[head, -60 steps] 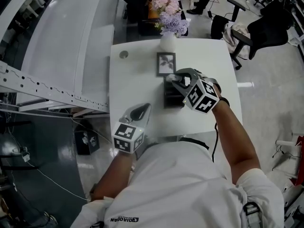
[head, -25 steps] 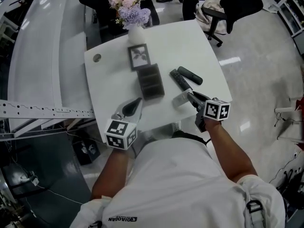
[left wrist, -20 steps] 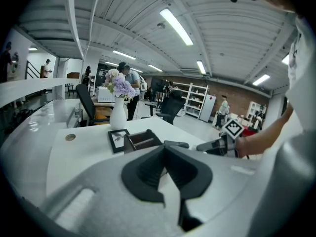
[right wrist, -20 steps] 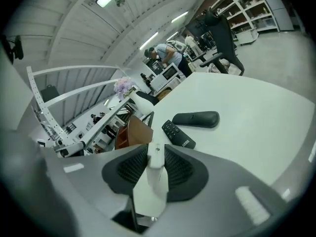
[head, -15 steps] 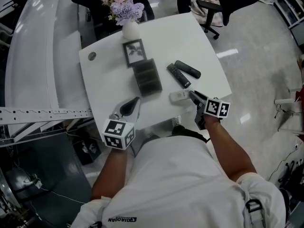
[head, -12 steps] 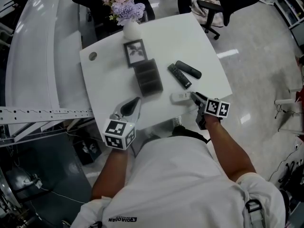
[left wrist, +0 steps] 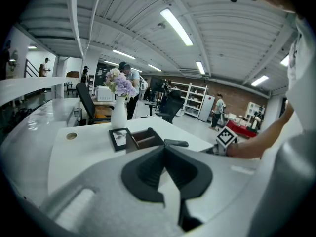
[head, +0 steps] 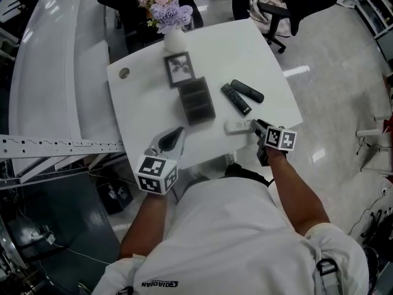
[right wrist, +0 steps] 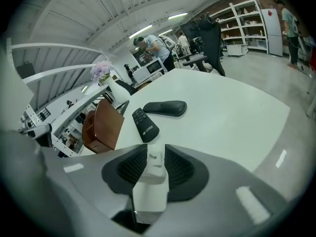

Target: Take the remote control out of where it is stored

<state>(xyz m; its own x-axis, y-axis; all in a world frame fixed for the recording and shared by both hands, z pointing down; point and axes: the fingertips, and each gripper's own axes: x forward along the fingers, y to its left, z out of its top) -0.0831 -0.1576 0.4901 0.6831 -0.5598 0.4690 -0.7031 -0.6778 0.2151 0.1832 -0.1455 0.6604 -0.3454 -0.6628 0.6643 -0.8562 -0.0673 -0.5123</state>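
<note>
A white remote (head: pixel 236 126) lies on the white table (head: pixel 147 109) near its front right edge, one end between the jaws of my right gripper (head: pixel 255 126). In the right gripper view the white remote (right wrist: pixel 155 172) fills the gap, the pads touch both its sides, and the jaws are closing. Two black remotes, a flat one (head: pixel 236 98) and a rounded one (head: pixel 247 91), lie just beyond. The dark storage holder (head: pixel 196 100) stands mid-table and looks empty. My left gripper (head: pixel 175 137) hovers at the front edge, shut on nothing.
A framed picture (head: pixel 178 69) and a white vase of flowers (head: pixel 174 40) stand behind the holder. A small round hole (head: pixel 124 73) marks the table's far left corner. Office chairs (head: pixel 288 11) stand on the floor beyond the table's right side.
My right gripper carried the white remote from the holder to the table's front right, where it now rests. The left gripper has stayed at the front edge.
</note>
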